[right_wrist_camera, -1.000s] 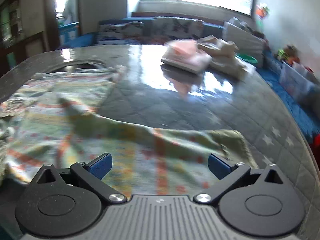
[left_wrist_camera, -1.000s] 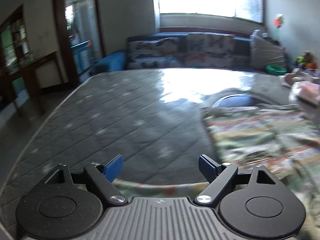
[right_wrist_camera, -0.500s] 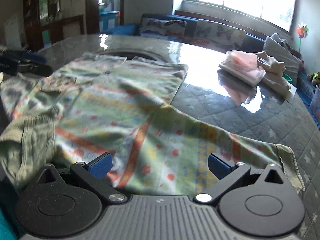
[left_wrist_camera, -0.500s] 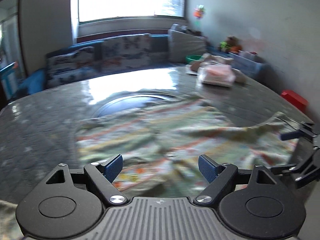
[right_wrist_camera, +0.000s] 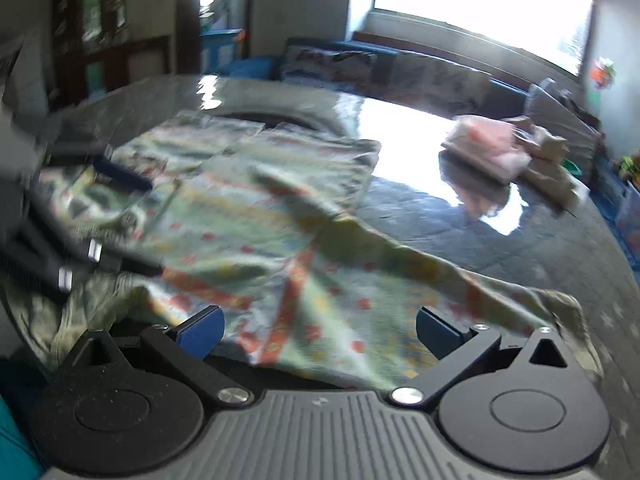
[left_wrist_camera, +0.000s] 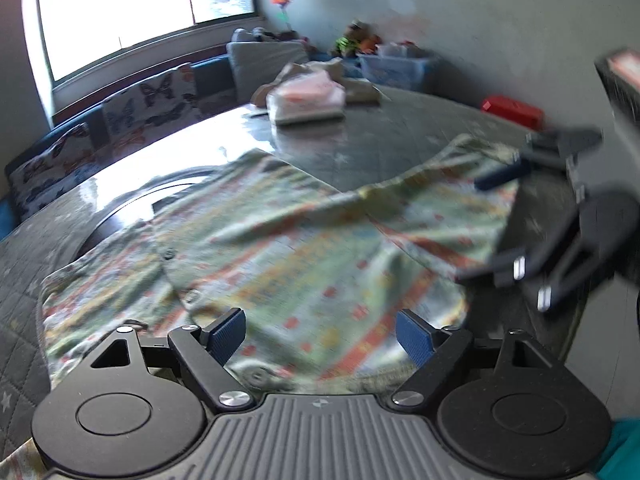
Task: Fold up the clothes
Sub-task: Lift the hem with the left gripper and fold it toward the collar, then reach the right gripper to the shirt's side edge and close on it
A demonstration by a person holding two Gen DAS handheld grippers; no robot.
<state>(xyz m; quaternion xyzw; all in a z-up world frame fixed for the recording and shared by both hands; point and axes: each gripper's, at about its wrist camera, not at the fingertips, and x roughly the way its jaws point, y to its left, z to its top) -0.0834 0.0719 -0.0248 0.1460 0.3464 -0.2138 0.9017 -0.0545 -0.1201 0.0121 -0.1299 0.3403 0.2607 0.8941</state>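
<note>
Left gripper: black two-finger left gripper (left_wrist_camera: 320, 330) with blue pads, jaws wide apart with nothing between them, hanging over the near edge of the garment.
Right gripper: black two-finger right gripper (right_wrist_camera: 318, 330) with blue pads, jaws also wide apart and empty, over the near edge of the same cloth; in the left wrist view it shows blurred at the right side (left_wrist_camera: 520, 216).
Garment: pale green cotton garment with orange, red and yellow patterned stripes (left_wrist_camera: 304, 264), lying spread but rumpled at the near edge of the table, one sleeve (right_wrist_camera: 460, 280) stretched toward the right edge.
Table: large dark grey quilted, glossy table top (right_wrist_camera: 500, 248) with small star marks, carrying everything.
Folded pile: pink and beige folded clothes (right_wrist_camera: 496, 152) stacked near the far right edge, well apart from the garment.
Background: blue sofa with butterfly-print cushions (left_wrist_camera: 152, 100) beyond the far edge, under a bright window (left_wrist_camera: 144, 20).
</note>
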